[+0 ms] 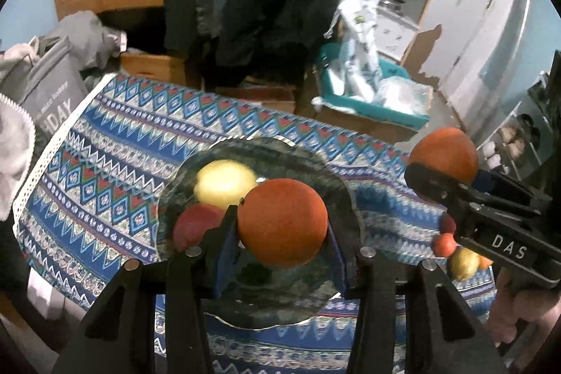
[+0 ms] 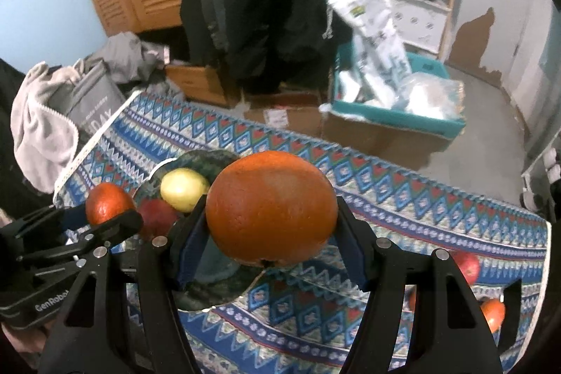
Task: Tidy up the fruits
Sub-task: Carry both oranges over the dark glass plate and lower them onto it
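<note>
Item: my left gripper (image 1: 282, 226) clenches an orange (image 1: 282, 221) directly above the dark plate (image 1: 305, 300); my right gripper (image 2: 270, 219) clenches a second orange (image 2: 271, 207) beside the plate's rim, farther off.

We are looking at a table covered by a blue, white and red zigzag-patterned cloth (image 1: 115, 142) with a white lace edge. A dark green glass plate with a wavy rim (image 1: 315, 300) is resting on it, and off to the right loose fruits are lying straight on the fabric: a red apple (image 2: 468, 265), a small orange (image 2: 493, 312), a yellowish pear-like fruit (image 1: 463, 263)
</note>
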Demonstrator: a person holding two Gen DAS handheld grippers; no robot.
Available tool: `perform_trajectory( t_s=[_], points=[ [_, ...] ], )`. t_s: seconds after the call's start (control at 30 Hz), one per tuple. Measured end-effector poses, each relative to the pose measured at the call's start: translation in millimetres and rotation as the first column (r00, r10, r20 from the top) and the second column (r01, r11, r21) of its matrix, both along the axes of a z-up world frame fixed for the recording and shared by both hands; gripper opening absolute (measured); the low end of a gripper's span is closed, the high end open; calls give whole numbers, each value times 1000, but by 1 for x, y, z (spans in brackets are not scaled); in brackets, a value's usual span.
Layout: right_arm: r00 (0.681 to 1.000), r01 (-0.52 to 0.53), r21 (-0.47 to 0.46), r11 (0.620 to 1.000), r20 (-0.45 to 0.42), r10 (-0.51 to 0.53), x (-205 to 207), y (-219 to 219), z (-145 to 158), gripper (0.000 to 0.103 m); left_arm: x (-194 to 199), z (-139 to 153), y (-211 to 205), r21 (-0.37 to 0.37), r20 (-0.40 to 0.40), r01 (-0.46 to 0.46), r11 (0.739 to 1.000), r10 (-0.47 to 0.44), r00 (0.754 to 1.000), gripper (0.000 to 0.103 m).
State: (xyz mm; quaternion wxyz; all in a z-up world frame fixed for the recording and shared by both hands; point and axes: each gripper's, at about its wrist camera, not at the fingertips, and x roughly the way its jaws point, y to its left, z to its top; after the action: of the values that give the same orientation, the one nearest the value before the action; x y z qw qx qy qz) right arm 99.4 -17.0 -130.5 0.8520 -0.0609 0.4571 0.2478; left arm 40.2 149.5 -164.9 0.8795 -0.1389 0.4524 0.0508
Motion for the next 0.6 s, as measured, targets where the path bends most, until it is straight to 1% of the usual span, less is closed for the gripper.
perform_trajectory(
  t_s=[0.13, 0.3, 0.47, 0.6],
  points=[
    [999, -24, -22, 999, -49, 23, 6, 17, -19, 67, 3, -20, 7, -1, -49, -12, 1000, 11, 999, 46],
    [993, -47, -49, 998, -107, 42, 12, 33, -45, 67, 5, -44, 9, 21, -116, -14, 1000, 16, 993, 46],
    [986, -81, -96, 992, -154, 65, 11, 44, -73, 67, 6, -59, 10, 17, -161, -12, 1000, 15, 987, 47],
    [980, -99, -115, 988, -185, 77, 10, 46, -87, 67, 7, -70, 11, 5, -198, -18, 1000, 19, 980, 47]
  ],
)
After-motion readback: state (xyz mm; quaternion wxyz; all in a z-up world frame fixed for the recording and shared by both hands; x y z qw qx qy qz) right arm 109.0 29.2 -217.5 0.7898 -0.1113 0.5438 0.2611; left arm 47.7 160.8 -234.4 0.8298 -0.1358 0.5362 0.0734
